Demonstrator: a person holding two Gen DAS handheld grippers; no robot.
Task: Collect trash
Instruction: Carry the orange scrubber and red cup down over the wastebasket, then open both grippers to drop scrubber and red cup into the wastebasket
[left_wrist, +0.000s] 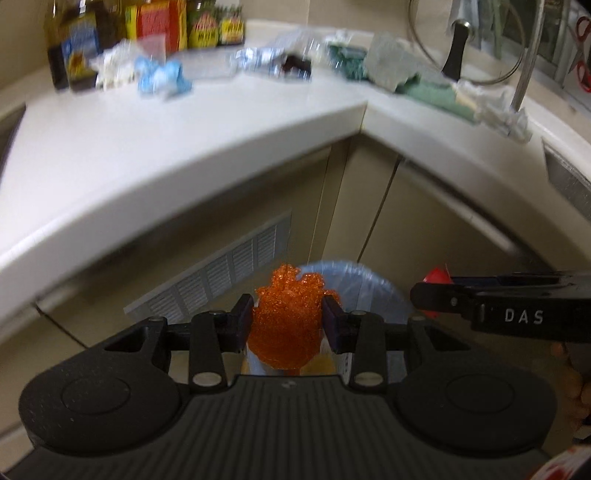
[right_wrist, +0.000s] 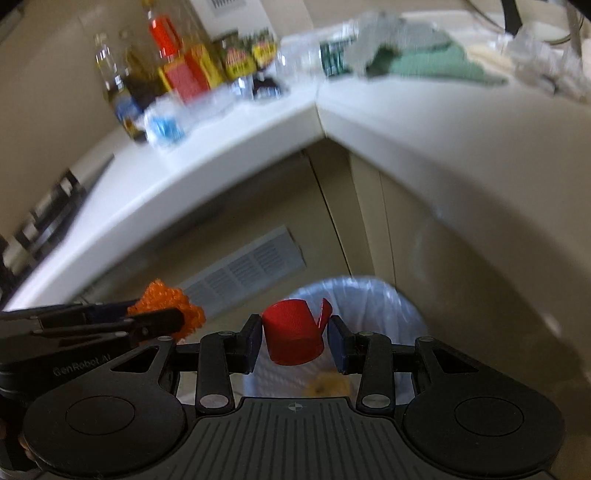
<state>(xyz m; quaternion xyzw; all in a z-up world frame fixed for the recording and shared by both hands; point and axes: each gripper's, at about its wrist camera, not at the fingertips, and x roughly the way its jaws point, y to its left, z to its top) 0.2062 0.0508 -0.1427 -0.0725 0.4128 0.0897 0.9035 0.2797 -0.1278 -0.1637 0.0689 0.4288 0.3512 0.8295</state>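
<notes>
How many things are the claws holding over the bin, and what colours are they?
Orange: 1, the mesh scrap in the left claw
Red: 1, the cap in the right claw
Total: 2, both above the bin

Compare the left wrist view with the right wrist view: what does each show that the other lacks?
Left wrist only: the left gripper head-on, shut on the orange mesh, plus a knife and a faucet at the counter's far right.

Right wrist only: the right gripper head-on, shut on the red cap, and a red-labelled bottle.

Both: the white counter strewn with wrappers, the jars and bottles at its back, the vent, and the lined bin below both grippers, each of which appears side-on in the other's view.
</notes>
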